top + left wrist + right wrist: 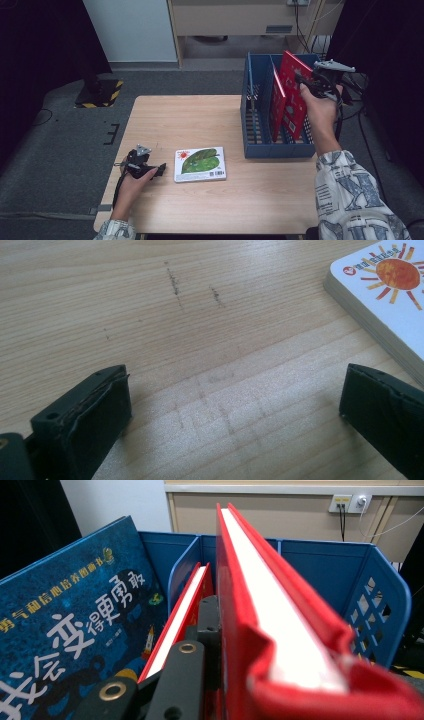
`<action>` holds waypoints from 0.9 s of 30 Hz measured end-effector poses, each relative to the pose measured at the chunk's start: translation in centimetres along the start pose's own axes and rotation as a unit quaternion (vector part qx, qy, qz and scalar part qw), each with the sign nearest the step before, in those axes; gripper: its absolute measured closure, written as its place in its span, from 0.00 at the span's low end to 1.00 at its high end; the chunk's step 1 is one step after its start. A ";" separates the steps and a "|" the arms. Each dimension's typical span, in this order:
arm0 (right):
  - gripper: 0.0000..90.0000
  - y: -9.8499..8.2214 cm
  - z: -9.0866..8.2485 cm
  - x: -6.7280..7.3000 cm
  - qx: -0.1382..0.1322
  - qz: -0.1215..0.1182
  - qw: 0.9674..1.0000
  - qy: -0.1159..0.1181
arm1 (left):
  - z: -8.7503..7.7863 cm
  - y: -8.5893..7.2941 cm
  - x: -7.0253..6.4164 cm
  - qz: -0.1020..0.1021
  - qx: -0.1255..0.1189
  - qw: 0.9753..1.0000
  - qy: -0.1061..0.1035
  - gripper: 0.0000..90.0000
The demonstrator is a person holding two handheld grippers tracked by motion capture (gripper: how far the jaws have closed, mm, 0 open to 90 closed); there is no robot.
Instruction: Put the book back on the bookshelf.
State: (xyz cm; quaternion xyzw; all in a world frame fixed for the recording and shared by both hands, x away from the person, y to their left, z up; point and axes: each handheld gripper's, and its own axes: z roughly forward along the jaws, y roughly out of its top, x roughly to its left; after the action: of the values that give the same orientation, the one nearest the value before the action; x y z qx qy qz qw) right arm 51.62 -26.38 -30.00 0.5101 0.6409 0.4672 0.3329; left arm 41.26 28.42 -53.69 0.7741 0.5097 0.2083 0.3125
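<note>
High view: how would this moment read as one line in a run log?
right tool: shut on red book, over blue rack | left tool: open, empty, beside leaf book on table

A divided rack (257, 127) stands at the table's (165, 120) far right; two books stand in it, one (276, 107) just left of the other (295, 95), which the right gripper (312, 82) clamps at its upper edge; a third book (200, 163) lies flat near the front (mid-table); the left gripper (150, 170) rests just left of it, jaws apart.
</note>
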 end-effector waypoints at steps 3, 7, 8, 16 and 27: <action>0.88 -0.1 0.4 0.1 0.001 -0.001 1.000 -0.002 | 0.0 0.0 0.0 0.000 0.000 1.000 0.000 0.00; 0.88 -0.3 0.8 0.3 -0.001 -0.001 1.000 -0.005 | 0.0 0.0 0.0 0.000 0.000 1.000 0.000 0.00; 0.88 -0.3 0.9 0.4 -0.002 0.001 1.000 -0.006 | 0.0 0.0 0.0 0.000 0.000 1.000 0.000 0.00; 0.88 -1.2 1.5 0.5 -0.009 0.008 1.000 -0.013 | 0.0 0.0 0.0 0.000 0.000 1.000 0.000 0.00; 0.88 -2.4 2.1 0.4 -0.008 0.014 1.000 -0.015 | 0.1 0.1 0.0 0.001 0.000 1.000 -0.001 0.00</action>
State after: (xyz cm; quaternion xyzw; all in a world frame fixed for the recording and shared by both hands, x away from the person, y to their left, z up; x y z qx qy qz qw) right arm 52.62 -25.57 -32.97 0.5233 0.6249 0.4691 0.3399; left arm 41.33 28.34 -53.69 0.7748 0.5086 0.2079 0.3126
